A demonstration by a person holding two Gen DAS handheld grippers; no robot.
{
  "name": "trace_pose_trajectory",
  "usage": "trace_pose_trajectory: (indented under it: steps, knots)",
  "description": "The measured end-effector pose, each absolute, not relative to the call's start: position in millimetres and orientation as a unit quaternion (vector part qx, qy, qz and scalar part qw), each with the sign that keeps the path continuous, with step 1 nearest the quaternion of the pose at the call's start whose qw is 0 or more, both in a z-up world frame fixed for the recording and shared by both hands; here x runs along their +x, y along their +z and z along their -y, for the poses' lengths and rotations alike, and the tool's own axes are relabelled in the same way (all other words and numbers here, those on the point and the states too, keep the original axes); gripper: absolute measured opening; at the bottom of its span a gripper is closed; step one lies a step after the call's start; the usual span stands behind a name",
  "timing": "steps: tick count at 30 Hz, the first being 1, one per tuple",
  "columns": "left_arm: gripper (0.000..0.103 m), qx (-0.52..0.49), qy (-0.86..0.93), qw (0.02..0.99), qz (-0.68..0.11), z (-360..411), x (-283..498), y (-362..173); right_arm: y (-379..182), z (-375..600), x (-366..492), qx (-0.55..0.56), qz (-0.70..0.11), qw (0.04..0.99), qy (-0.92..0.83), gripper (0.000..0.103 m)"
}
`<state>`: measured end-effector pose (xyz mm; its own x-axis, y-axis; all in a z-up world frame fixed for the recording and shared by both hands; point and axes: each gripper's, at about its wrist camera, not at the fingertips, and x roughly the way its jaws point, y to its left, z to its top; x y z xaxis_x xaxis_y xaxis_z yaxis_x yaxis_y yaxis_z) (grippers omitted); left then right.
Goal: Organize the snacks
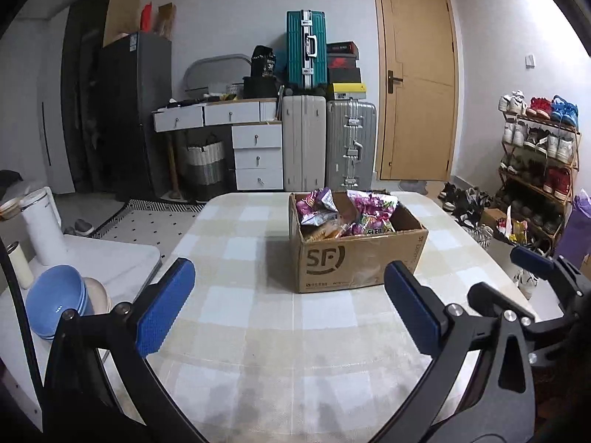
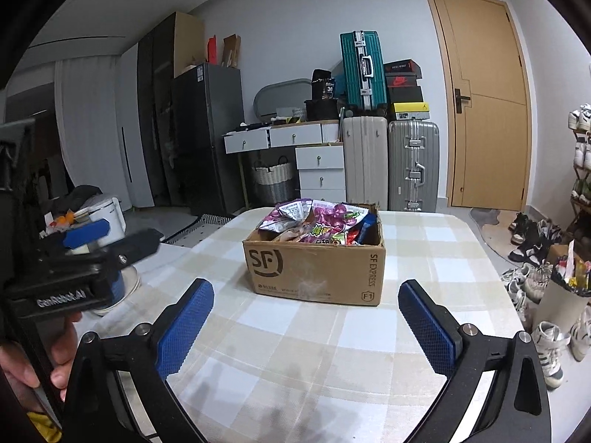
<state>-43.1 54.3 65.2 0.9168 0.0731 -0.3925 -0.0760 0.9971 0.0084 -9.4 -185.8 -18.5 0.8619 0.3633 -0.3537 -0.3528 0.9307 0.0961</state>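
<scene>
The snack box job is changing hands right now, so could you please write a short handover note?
Left gripper: jaws wide, nothing between them.
Right gripper: jaws wide, nothing between them.
Cardboard box sits on the checked table ahead of both grippers, with the snack packets piled inside.
Done: nothing sorted yet.
Left: all the organizing.

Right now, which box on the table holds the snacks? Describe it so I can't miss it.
Start at the checked table. Near its far end stands one open cardboard box, filled with purple snack bags. It is the only box on the table, with a big SF logo on its near side.
</scene>
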Motion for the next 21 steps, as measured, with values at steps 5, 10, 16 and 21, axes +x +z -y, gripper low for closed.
trace_pose_trajectory:
  steps: [5,10,16,21]
  knots:
    - [0.102,-0.031,0.037,0.981,-0.186,-58.9,-34.9,64.8,-15.0,188.1,-10.1,0.019,-0.181,0.966,0.182,0.102]
    - [0.102,-0.014,0.038,0.980,-0.195,-52.4,-28.8,62.3,-14.0,194.8,-15.3,0.030,-0.183,0.967,0.177,0.102]
    - [0.102,-0.008,0.045,0.979,-0.201,-49.2,-26.4,53.8,-14.1,208.7,-15.5,0.078,-0.198,0.961,0.179,0.102]
    - [0.102,-0.005,0.049,0.978,-0.205,-47.3,-22.5,48.3,-16.9,216.3,-13.6,0.092,-0.205,0.959,0.171,0.102]
